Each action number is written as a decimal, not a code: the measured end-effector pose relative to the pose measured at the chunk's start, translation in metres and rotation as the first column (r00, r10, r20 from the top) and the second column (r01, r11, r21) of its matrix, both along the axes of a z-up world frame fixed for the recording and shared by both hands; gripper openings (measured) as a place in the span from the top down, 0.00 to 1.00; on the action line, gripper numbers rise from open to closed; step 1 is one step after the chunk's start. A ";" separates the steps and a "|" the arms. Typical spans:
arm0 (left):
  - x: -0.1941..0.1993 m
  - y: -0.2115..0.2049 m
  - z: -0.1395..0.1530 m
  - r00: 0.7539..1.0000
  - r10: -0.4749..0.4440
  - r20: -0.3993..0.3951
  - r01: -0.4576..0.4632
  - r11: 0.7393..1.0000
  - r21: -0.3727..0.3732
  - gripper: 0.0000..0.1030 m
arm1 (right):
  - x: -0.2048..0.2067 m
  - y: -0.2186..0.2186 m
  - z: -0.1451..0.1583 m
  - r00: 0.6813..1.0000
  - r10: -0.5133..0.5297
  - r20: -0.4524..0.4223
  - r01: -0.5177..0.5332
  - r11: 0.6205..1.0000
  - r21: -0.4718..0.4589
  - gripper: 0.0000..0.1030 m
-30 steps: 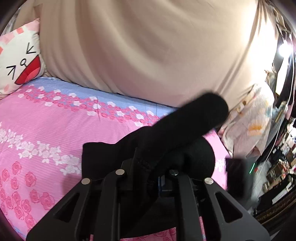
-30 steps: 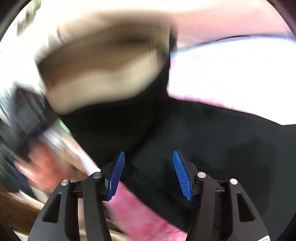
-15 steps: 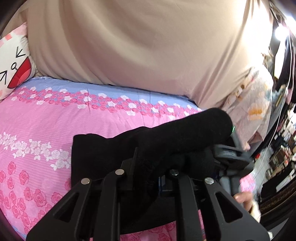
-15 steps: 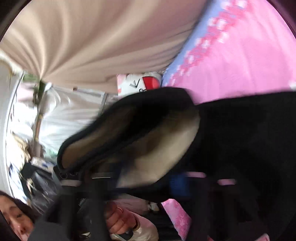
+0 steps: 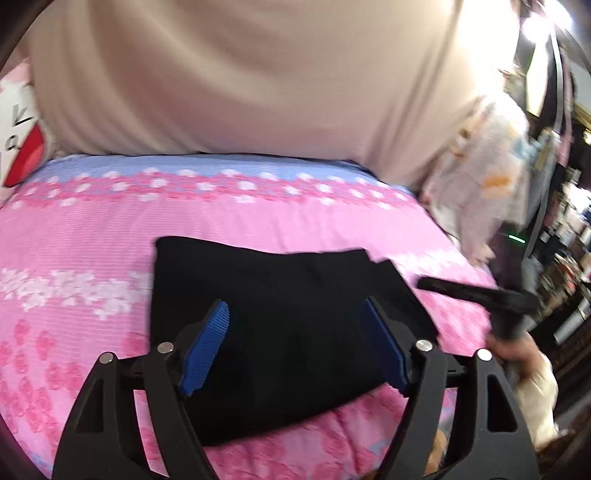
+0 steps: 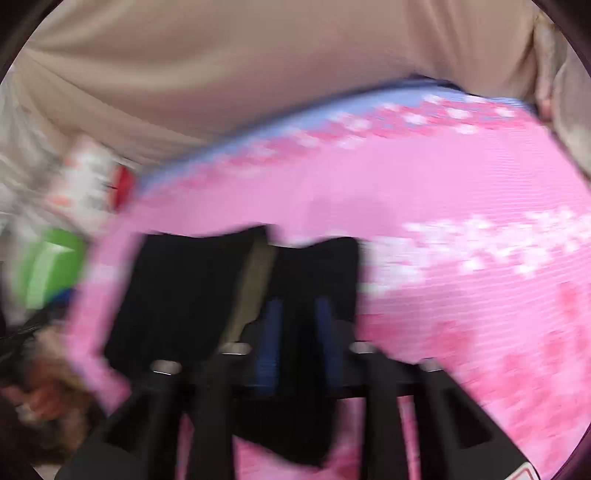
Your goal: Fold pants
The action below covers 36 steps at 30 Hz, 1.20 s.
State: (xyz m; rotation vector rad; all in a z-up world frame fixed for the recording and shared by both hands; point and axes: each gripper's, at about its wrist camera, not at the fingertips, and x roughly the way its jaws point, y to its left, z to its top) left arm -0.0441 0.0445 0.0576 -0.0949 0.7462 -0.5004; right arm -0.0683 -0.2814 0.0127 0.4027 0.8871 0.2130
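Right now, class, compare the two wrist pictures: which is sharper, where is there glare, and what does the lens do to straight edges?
Left wrist view: fairly sharp on the folded black pants, glare from a bright lamp at top right, pink floral bedsheet edge bowed by the fisheye. Right wrist view: heavy motion blur smears the right gripper and pants; no strong glare.

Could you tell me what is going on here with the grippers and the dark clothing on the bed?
A person is folding black pants on a pink floral bedspread. The left gripper hovers over them with its jaws wide open, holding nothing. In the blurred right wrist view, the right gripper has its blue pads close together on black fabric, apparently gripping the pants' edge.
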 end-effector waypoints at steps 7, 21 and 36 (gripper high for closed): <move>-0.003 -0.017 -0.013 0.998 -0.068 -0.017 0.069 0.997 0.042 0.26 | 0.002 0.036 -0.030 0.975 0.212 -0.067 -0.189 0.948 0.256 0.45; -0.012 -0.093 -0.027 0.953 -0.301 0.008 0.299 0.950 0.091 0.34 | 0.054 0.061 0.014 0.952 0.303 0.047 -0.294 0.861 0.416 0.83; -0.020 -0.105 -0.036 0.916 -0.399 -0.045 0.402 0.910 0.099 0.29 | 0.034 0.050 0.008 0.958 0.281 -0.053 -0.265 0.943 0.203 0.58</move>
